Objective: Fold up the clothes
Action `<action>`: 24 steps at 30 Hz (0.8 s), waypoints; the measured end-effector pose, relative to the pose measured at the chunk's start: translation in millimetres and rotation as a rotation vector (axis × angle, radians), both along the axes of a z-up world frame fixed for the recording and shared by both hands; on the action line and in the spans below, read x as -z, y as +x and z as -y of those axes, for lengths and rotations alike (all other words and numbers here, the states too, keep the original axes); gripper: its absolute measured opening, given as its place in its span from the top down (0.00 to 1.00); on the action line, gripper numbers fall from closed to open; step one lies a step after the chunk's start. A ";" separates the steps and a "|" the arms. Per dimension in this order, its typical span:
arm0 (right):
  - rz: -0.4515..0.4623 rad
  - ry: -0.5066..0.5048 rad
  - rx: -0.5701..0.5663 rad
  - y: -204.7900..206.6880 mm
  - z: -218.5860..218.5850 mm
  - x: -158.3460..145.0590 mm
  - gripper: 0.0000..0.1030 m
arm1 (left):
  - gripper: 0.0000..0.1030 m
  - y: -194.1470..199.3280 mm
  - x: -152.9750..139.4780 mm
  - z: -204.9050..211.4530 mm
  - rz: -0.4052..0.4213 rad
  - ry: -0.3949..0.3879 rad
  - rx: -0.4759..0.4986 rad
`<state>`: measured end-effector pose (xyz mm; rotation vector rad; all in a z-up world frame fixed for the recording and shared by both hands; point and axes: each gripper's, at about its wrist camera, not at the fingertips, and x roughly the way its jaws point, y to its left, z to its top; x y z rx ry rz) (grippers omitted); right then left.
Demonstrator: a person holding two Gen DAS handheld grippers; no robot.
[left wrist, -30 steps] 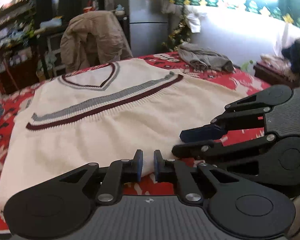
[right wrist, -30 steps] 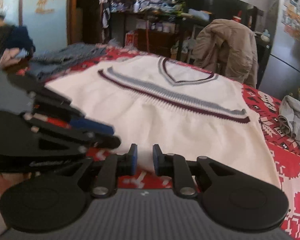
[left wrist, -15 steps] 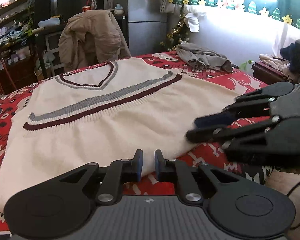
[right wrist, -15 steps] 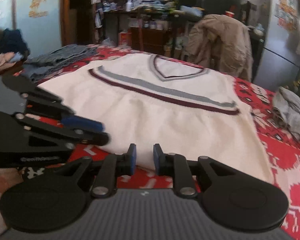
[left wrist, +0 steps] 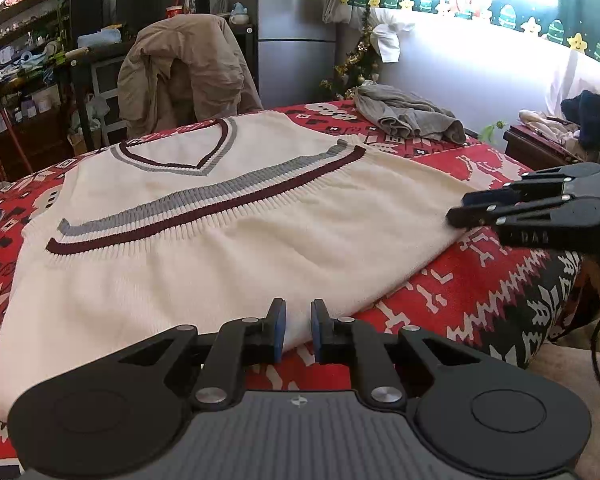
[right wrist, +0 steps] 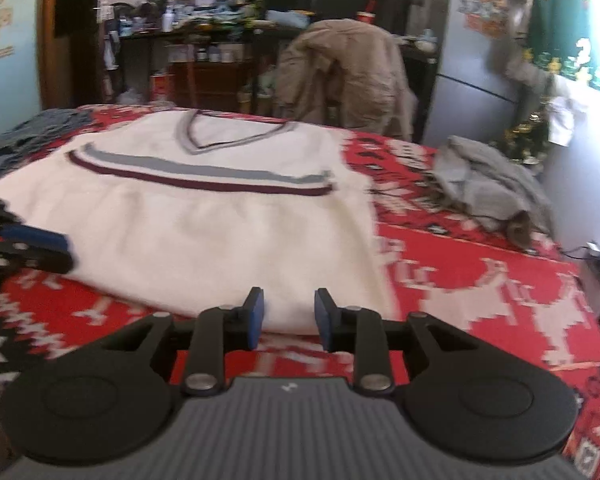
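Observation:
A cream V-neck knit sweater (left wrist: 220, 248) (right wrist: 204, 232) with grey and maroon stripes lies flat on the red patterned blanket (left wrist: 480, 292). My left gripper (left wrist: 298, 330) sits at its near hem. A narrow gap shows between the pads, and the fabric in it lies slack. My right gripper (right wrist: 290, 318) is at the hem's right corner. Its jaws are opening, the cloth lies between them, and the pads stand off it. Each gripper shows in the other's view: the right gripper (left wrist: 456, 208) at the sweater's right edge, the left gripper (right wrist: 68, 252) at the left.
A crumpled grey garment (left wrist: 408, 118) (right wrist: 488, 176) lies at the far right of the bed. Blue denim (right wrist: 28, 132) is piled at the far left. Behind the bed a beige jacket (left wrist: 184, 68) hangs over a chair, with cluttered shelves and a fridge beyond.
My right gripper has slid to the right along the near hem, away from the left gripper, and its jaws have widened. The left gripper and the sweater have stayed put.

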<state>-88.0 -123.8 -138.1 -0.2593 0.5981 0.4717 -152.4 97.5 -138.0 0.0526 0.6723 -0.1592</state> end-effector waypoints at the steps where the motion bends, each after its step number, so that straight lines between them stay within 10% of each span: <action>1: -0.001 0.001 0.019 3.5 6.4 0.3 0.71 | 0.87 0.0 0.0 0.4 0.001 0.003 0.000; 15: 0.004 -0.031 0.031 4.9 9.4 -0.8 0.85 | 0.86 0.0 0.3 1.2 0.001 0.001 -0.002; 24: -0.052 0.117 0.114 8.9 18.0 -12.3 0.83 | 0.87 1.6 -5.8 4.0 0.016 -0.050 -0.010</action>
